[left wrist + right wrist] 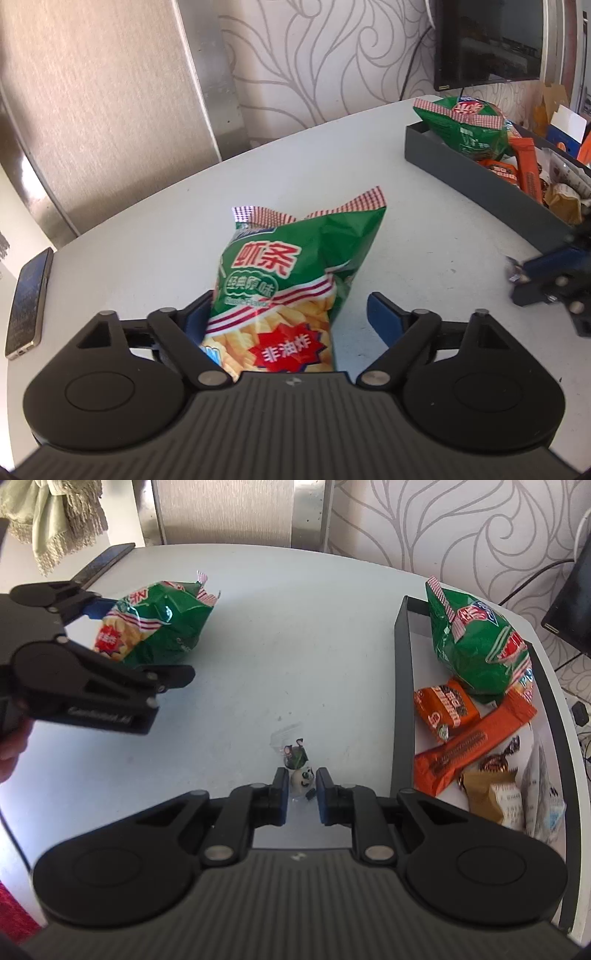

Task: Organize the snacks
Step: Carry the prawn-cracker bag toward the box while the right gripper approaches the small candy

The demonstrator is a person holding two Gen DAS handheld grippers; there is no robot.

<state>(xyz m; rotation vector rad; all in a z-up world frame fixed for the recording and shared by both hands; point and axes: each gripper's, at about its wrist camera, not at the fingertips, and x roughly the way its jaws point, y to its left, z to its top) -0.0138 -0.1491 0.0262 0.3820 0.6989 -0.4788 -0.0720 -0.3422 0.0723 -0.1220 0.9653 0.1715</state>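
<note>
The left tongs stand released around the green chip bag lying on the surface; clamped hard, it could burst. The right tongs are clenched on a small wrapped candy, which might slip before reaching the tray.

Green snack bag's bottom hidden behind gripper body, tray's right end cut off, small wrappers unreadable
</note>
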